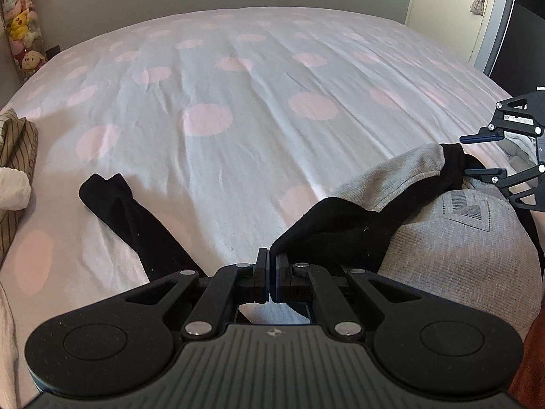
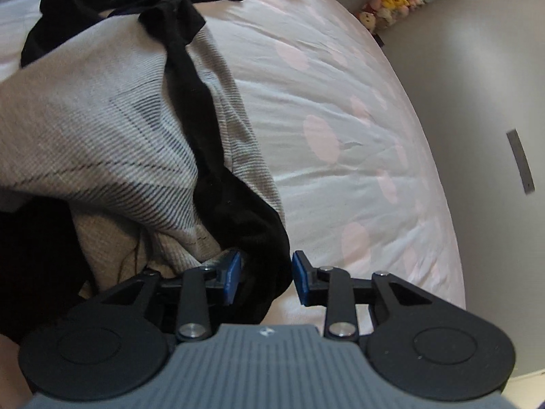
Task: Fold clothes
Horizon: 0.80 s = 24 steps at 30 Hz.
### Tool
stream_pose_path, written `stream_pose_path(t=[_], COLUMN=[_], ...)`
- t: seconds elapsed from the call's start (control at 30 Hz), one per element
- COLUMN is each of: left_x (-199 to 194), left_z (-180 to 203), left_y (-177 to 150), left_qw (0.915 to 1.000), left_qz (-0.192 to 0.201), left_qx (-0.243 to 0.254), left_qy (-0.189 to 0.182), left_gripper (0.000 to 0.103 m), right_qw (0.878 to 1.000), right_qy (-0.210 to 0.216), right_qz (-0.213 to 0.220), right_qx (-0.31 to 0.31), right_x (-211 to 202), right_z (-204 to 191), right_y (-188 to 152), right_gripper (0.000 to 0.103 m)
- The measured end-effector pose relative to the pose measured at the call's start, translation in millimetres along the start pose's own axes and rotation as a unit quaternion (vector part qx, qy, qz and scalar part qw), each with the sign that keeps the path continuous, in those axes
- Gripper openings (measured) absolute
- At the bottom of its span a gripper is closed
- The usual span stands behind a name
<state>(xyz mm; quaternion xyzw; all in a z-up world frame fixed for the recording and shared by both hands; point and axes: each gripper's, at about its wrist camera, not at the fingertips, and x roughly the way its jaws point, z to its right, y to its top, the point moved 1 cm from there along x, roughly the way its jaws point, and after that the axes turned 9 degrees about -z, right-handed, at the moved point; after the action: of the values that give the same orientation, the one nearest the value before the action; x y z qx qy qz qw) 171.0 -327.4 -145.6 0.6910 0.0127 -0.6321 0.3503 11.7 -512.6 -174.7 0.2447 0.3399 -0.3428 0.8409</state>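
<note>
A black garment [image 1: 354, 225] runs in a band between both grippers, draped over a grey knitted sweater [image 1: 460, 259] at the near right of the bed. My left gripper [image 1: 270, 272] is shut on its near edge. A loose black end [image 1: 129, 218] trails to the left on the sheet. My right gripper [image 1: 482, 155] holds the other end at the far right. In the right wrist view the black garment [image 2: 204, 143] stretches across the grey sweater [image 2: 85, 119] and bunches between the blue pads [image 2: 233, 274] of my right gripper [image 2: 265, 276], which presses on it.
The bed's white sheet with pink dots [image 1: 255, 85] spreads ahead. A striped brown cloth [image 1: 18, 143] and a white item [image 1: 12, 187] lie at its left edge. Plush toys [image 1: 20, 24] hang on the far left wall; a door [image 1: 442, 0] stands far right.
</note>
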Motion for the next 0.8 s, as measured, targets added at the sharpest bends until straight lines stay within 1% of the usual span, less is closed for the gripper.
stream_pose_path(t=[0.07, 0.13, 0.17, 0.2, 0.23, 0.33, 0.4, 0.5, 0.6, 0.7, 0.8], left_x=[2, 2, 1, 0, -3, -13, -24, -51, -94, -154, -219], left_z=[-2, -3, -3, -3, -3, -3, -2, 1, 6, 12, 19], left_y=[0, -1, 0, 0, 1, 3, 5, 12, 24, 39, 50], left_qw=[1.0, 1.0, 0.9999, 0.9999, 0.9999, 0.9995, 0.9991, 0.9975, 0.9931, 0.9839, 0.971], left_qz=[-0.002, -0.002, 0.0, 0.002, 0.006, 0.02, 0.035, 0.064, 0.114, 0.177, 0.238], left_qx=[-0.004, -0.007, -0.009, -0.011, -0.013, -0.019, -0.023, -0.027, -0.027, -0.023, -0.015], left_qy=[-0.003, -0.006, -0.007, -0.008, -0.009, -0.012, -0.012, -0.013, -0.007, 0.008, 0.022], left_gripper=[0.001, 0.001, 0.001, 0.001, 0.001, 0.001, 0.001, 0.001, 0.001, 0.001, 0.001], right_qw=[1.0, 0.999, 0.999, 0.999, 0.999, 0.997, 0.992, 0.979, 0.963, 0.945, 0.925], right_qy=[-0.01, -0.017, -0.021, -0.023, -0.028, -0.05, -0.066, -0.096, -0.134, -0.178, -0.227], right_qz=[0.006, 0.019, 0.025, 0.028, 0.033, 0.048, 0.058, 0.077, 0.1, 0.13, 0.162], right_qx=[-0.027, -0.034, -0.036, -0.027, -0.016, 0.041, 0.092, 0.164, 0.21, 0.243, 0.258], right_x=[6, 6, 5, 3, 0, -15, -30, -63, -104, -153, -204], right_z=[-5, -7, -8, -6, -3, 11, 26, 51, 73, 92, 108], right_y=[4, 7, 8, 9, 8, 6, 5, 2, 3, 7, 13], right_gripper=[0.035, 0.024, 0.014, 0.009, 0.007, 0.005, 0.005, 0.005, 0.004, 0.004, 0.004])
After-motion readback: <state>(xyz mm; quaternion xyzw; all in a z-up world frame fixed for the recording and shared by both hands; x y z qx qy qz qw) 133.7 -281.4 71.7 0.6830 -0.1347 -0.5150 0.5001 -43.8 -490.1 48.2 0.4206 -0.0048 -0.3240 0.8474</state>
